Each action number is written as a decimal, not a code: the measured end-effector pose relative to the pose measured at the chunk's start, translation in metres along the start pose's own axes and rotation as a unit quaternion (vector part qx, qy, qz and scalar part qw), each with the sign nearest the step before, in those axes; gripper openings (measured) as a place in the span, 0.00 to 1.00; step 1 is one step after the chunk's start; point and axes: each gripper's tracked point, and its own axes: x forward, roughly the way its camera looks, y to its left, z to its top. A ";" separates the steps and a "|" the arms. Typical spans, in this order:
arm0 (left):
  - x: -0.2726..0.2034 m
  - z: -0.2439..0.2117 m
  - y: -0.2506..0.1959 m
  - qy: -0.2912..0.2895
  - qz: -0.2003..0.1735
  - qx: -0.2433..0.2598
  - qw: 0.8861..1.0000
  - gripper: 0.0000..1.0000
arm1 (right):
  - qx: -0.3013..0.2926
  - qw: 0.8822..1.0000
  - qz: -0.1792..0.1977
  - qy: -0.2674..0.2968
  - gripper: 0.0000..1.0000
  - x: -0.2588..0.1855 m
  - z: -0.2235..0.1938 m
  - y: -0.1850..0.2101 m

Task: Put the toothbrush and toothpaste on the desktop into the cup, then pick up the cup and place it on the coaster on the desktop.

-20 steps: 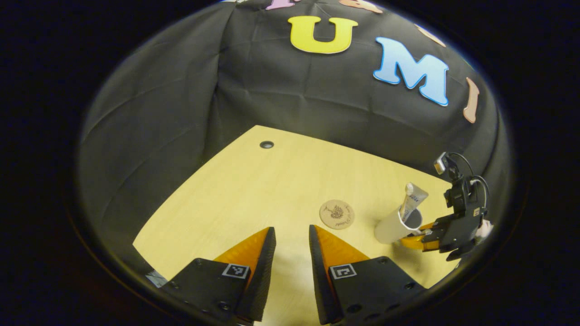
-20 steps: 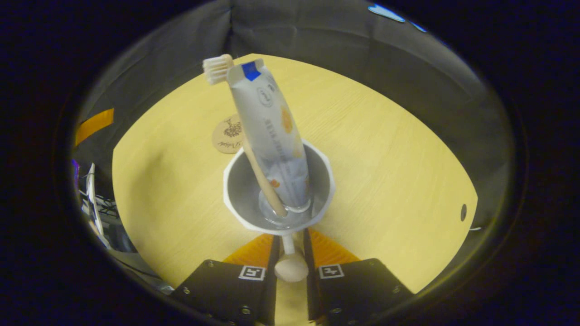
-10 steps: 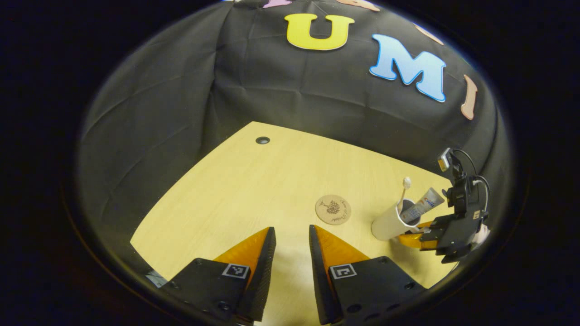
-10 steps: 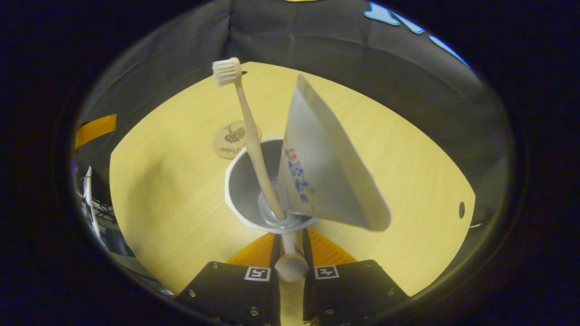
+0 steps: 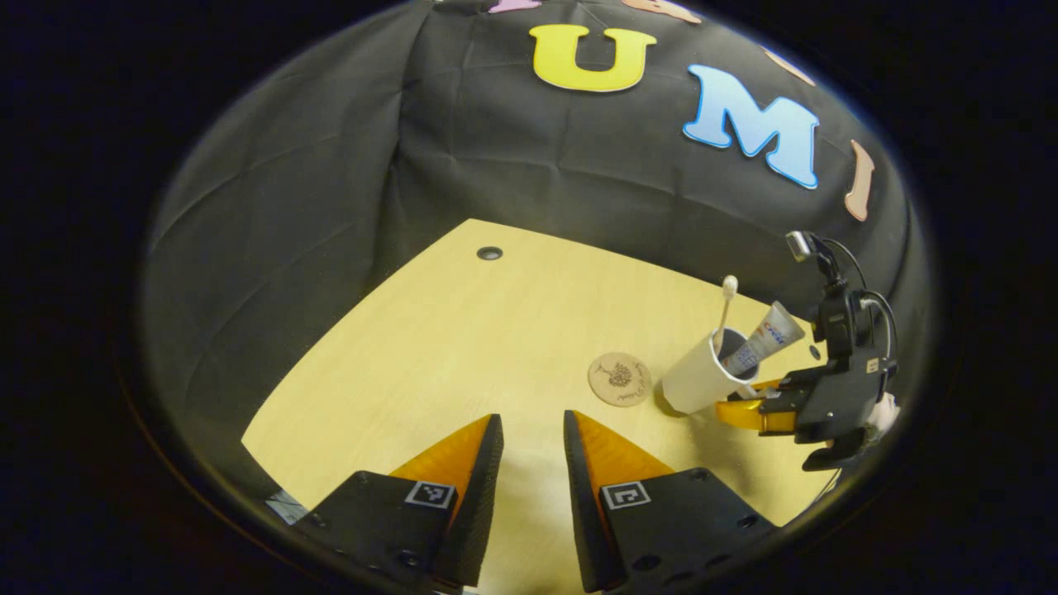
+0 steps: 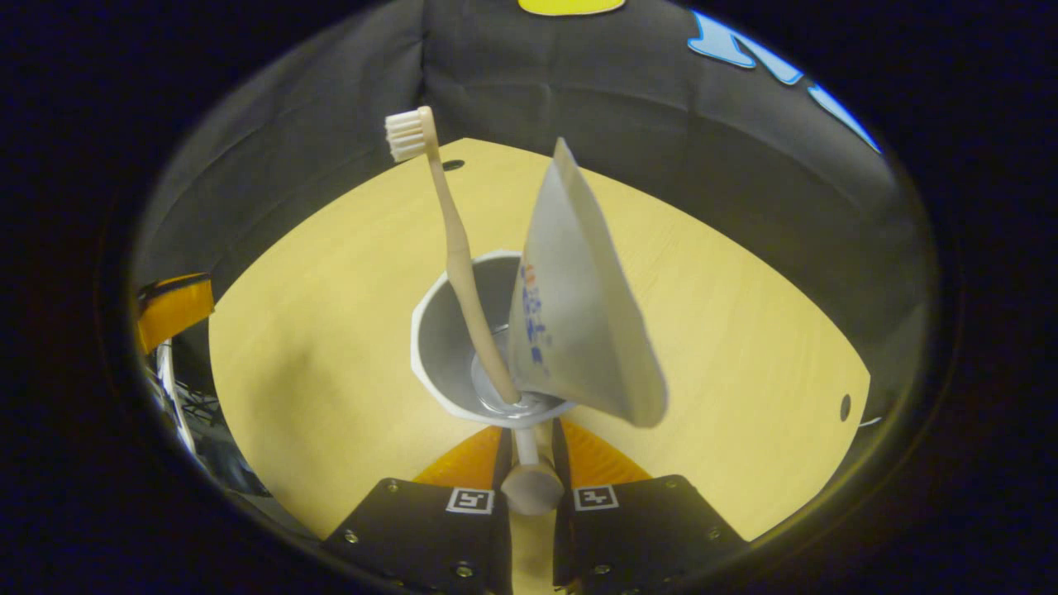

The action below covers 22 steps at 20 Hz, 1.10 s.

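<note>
While the right claw [image 5: 748,402] reaches in level from the bench's right side in the left gripper view, its two fingers are clamped on the handle of the white cup [image 5: 697,382], which shows between them in the right gripper view [image 6: 529,430]. That cup is tilted, its mouth leaning back toward the claw, and whether its base touches the bench [image 5: 463,347] I cannot tell. It sits just beside the round coaster [image 5: 620,379], not on it. Inside stand the toothbrush [image 6: 450,248], bristles up and leaning left, and the toothpaste [image 6: 570,314] tube, cap down, its flat crimped end fanned out to the right. Nearer the camera, the left claw [image 5: 533,430] hangs low over bare bench, fingers slightly apart and holding nothing
</note>
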 end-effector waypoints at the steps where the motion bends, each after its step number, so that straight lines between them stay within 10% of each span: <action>1: 0.000 0.001 0.005 0.000 0.003 -0.002 1.000 0.51 | -0.005 1.000 0.003 -0.001 0.20 -0.002 0.006 0.002; 22: -0.017 -0.002 0.091 0.004 0.046 -0.030 0.998 0.51 | -0.015 1.000 0.004 0.023 0.26 0.038 0.038 0.039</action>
